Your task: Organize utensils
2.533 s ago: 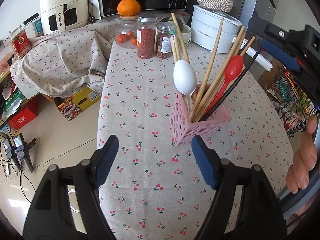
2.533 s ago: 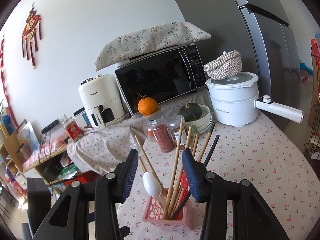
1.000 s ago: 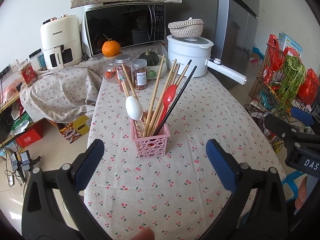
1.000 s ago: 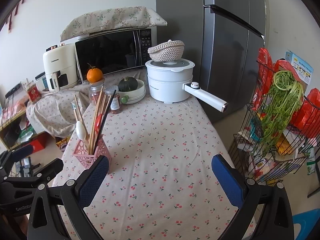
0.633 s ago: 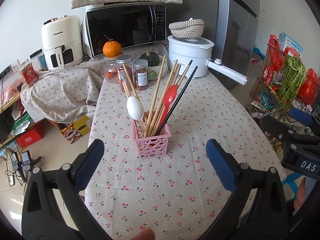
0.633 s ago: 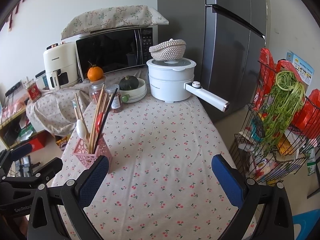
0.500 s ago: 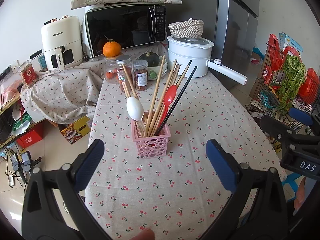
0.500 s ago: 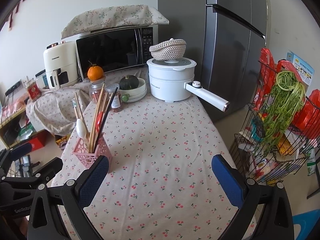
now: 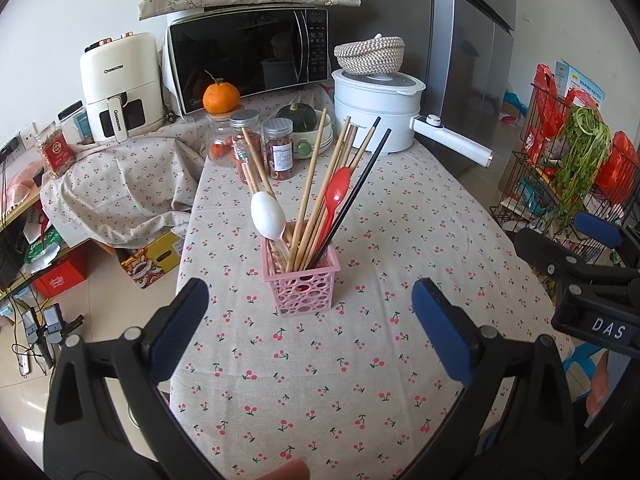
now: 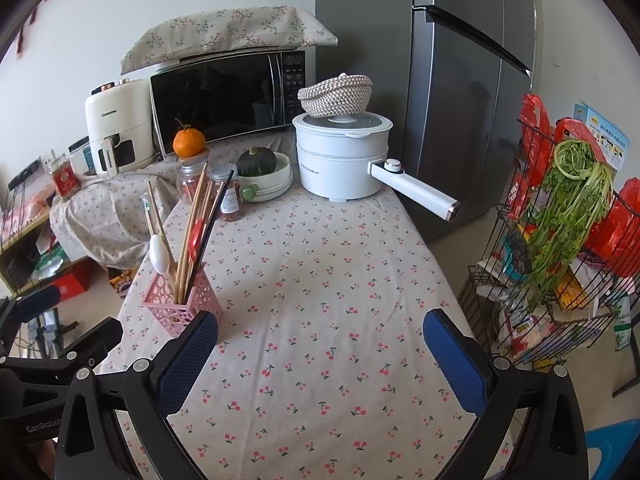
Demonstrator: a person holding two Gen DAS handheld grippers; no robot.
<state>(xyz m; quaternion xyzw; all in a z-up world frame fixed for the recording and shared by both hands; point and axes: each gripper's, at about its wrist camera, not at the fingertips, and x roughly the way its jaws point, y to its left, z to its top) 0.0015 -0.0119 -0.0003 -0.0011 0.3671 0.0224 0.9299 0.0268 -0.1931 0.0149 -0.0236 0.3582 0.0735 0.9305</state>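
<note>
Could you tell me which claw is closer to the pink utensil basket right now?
Left. The left claw is open and faces the pink utensil basket head-on, just short of it. The right claw is open too, with the basket off beyond its left finger.

holder: pink perforated basket (image 9: 302, 282), upright, ahead between the left jaws.
contents: wooden chopsticks (image 9: 310, 184), black chopstick (image 9: 352, 198), white spoon (image 9: 267, 216), red spoon (image 9: 335, 192), all leaning.

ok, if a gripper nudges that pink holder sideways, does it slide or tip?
Probably tips. The pink holder looks like thin perforated plastic with a small base, so likely light. The chopsticks and spoons rise far above its rim and lean right, so it's likely top-heavy. The tablecloth may grip the base rather than let it slide.
</note>
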